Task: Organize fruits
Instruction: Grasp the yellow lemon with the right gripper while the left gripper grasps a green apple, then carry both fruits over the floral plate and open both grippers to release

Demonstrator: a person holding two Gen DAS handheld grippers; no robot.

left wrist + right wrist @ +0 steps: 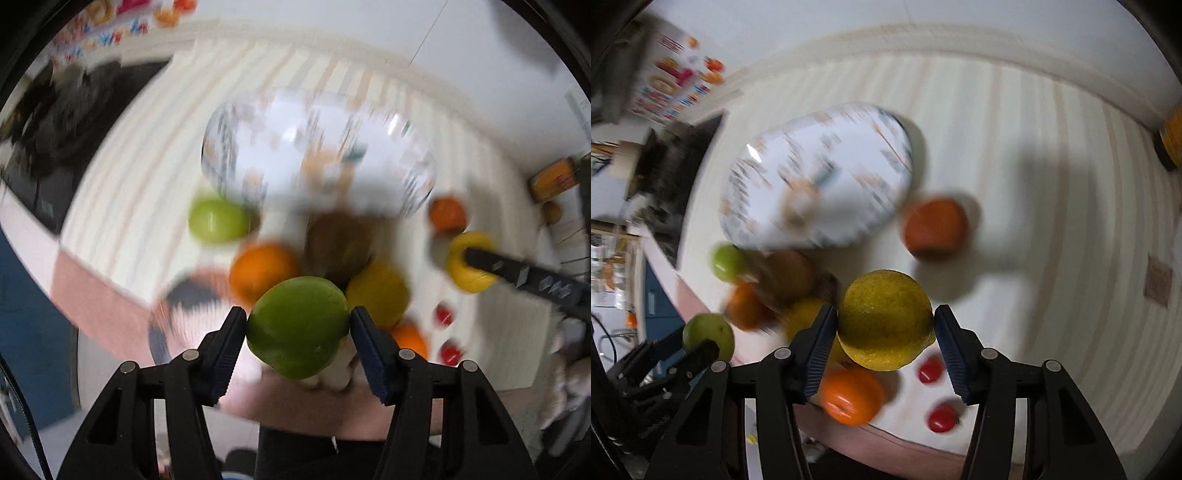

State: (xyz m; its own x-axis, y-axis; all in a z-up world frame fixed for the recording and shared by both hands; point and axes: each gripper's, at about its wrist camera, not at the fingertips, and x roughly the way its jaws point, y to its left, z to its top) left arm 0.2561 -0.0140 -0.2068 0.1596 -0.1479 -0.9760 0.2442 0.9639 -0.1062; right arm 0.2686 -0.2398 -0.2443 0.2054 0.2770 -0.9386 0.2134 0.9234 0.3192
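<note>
My left gripper point(297, 326) is shut on a green apple point(297, 326) and holds it above the table. My right gripper point(885, 320) is shut on a yellow lemon point(885, 320), also lifted; both show in the other view, lemon point(469, 261) and apple point(708, 336). A patterned white plate point(317, 155) lies on the striped cloth beyond; it also shows in the right wrist view point(820, 173). On the table lie a second green apple point(218, 220), oranges point(263, 273) point(935, 227), a brown fruit point(338, 243), another lemon point(376, 291) and small red tomatoes point(931, 370).
The striped cream tablecloth point(1052, 184) covers the table, with a pink edge point(92, 306) at the near side. A dark stove area point(62, 122) sits at far left. An orange box point(554, 177) stands at the far right. Both views are motion-blurred.
</note>
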